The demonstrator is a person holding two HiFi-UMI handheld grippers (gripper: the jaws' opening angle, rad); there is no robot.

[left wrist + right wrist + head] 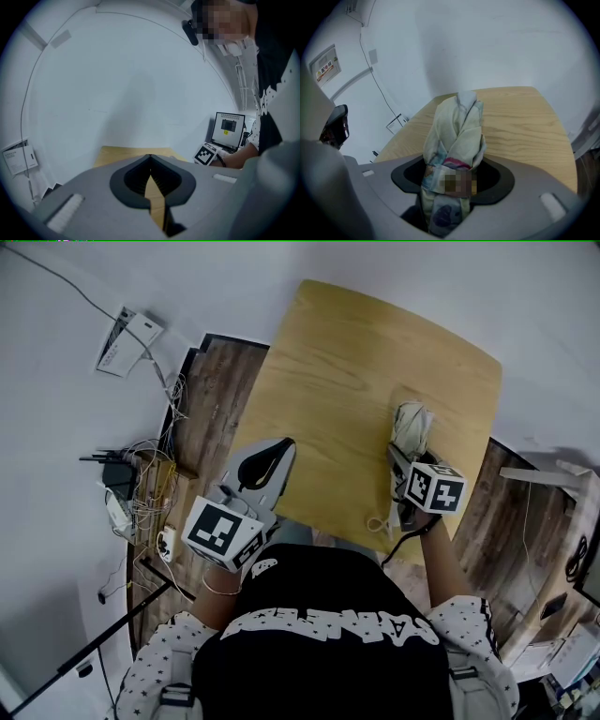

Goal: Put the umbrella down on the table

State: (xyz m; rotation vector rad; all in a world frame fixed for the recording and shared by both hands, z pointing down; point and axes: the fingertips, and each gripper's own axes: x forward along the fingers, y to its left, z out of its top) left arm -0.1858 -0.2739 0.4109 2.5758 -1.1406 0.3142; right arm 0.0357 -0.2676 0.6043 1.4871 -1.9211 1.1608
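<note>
Wooden worktop (347,362) sitting against white walls, right tool (451,183) gripping folded pale umbrella (457,131) over worktop's right side, left tool (150,161) hovering empty at near-left edge, jaws sitting almost together.

Premises: a lab or office test room. Bare white walls (117,70), dark wood-plank floor (217,390), a light wooden rounded table (375,362), tangled loose cables (155,498) around a black router (117,472), a lit computer monitor (228,127).
</note>
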